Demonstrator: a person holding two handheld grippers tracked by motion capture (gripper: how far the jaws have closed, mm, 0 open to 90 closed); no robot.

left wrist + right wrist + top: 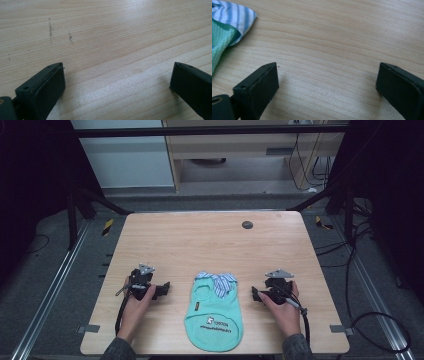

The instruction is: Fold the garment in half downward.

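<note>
A small mint-green garment (214, 315) with a blue-and-white striped collar (216, 280) lies flat near the table's front edge, white lettering on its lower half. My left gripper (165, 288) rests on the table to the garment's left, open, with bare wood between its jaws (117, 75). To the garment's right my right gripper (255, 294) sits on the table, also open. In the right gripper view the striped collar (234, 17) and a strip of green knit (219, 42) lie at the upper left, apart from the jaws.
The wooden table (210, 240) has a dark round grommet (247, 224) near its far edge. Black frame struts and cables surround the table. A few dark scuff marks (50, 28) dot the wood ahead of the left gripper.
</note>
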